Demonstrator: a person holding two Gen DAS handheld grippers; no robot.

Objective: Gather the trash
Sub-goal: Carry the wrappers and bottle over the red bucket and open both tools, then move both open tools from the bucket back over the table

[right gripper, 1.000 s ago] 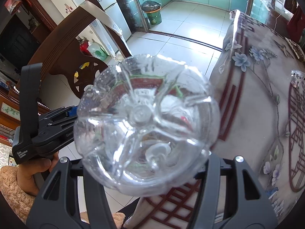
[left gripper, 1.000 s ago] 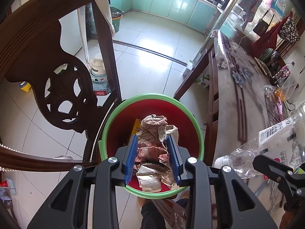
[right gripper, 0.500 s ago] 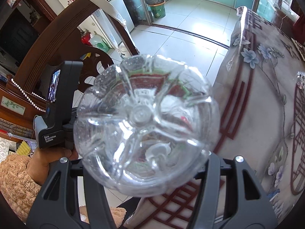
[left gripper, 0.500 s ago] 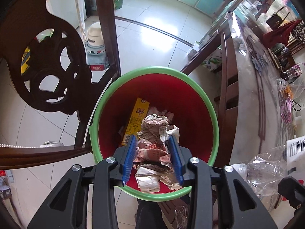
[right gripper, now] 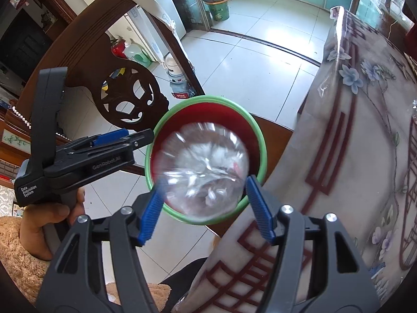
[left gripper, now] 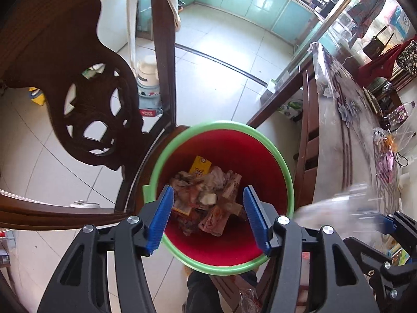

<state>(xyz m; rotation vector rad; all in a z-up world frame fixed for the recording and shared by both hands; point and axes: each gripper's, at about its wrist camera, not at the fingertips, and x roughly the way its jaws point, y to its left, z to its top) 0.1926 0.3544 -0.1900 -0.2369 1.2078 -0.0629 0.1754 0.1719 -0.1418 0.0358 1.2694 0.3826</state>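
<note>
Both grippers are pointing steeply down over the red bin (left gripper: 273,156), and the coming move is turning on what is sitting straight below each one. The left gripper (left gripper: 208,216) is standing spread, its jaws having just been opening, with nothing between the pads; the crumpled paper wrappers (left gripper: 206,198) are lying loose below it inside the bin, on top of a yellow packet (left gripper: 200,165). The right gripper (right gripper: 206,208) has also just been widening, and the clear plastic bottle (right gripper: 203,169) is blurring ahead of its pads (seemingly slipping free, base leading, long axis in line with the fingers). The bin's green rim (right gripper: 206,99) is ringing the bottle, so it is looking well aimed.
</note>
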